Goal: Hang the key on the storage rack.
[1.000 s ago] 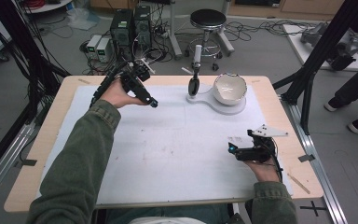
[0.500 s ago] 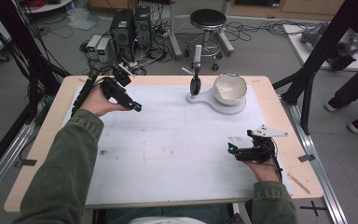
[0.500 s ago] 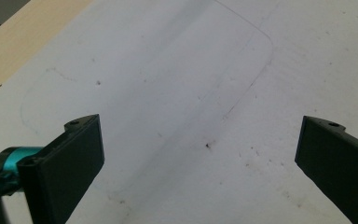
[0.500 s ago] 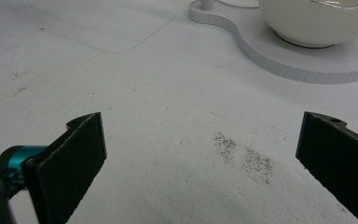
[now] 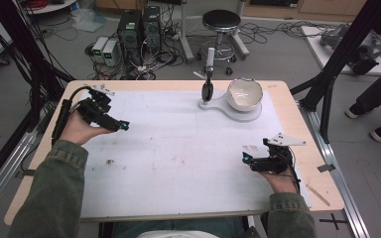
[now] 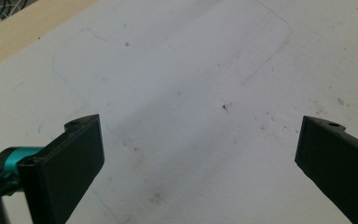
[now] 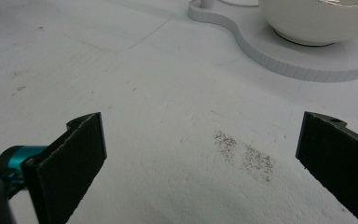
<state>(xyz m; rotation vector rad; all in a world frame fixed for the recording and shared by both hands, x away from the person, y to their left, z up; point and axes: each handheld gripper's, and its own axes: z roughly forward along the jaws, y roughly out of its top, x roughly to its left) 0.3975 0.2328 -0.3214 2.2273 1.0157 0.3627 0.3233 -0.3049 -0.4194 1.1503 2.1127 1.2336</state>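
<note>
A white bowl [image 5: 244, 93] rests on a white shaped base [image 5: 225, 106] at the back of the table, right of centre. A black-headed tool with a pale handle [image 5: 208, 84] stands upright at the base's left end. My left gripper [image 5: 122, 125] is at the left side of the table over the white mat, and its jaws stand wide apart [image 6: 200, 154] with nothing between them. My right gripper [image 5: 246, 158] lies low near the front right, open [image 7: 200, 154] and empty, pointing toward the bowl [image 7: 317, 18] and base [image 7: 279, 58].
A white mat [image 5: 178, 148] covers most of the wooden table [image 5: 44, 148], with faint smudges and a dark speckled patch [image 7: 244, 154]. Black frame posts [image 5: 337, 64] rise at both sides. A stool [image 5: 221, 22] and computer boxes [image 5: 139, 25] stand on the floor behind.
My left gripper has moved from the back middle, near the upright tool, leftward and toward the person. The right gripper has stayed put.
</note>
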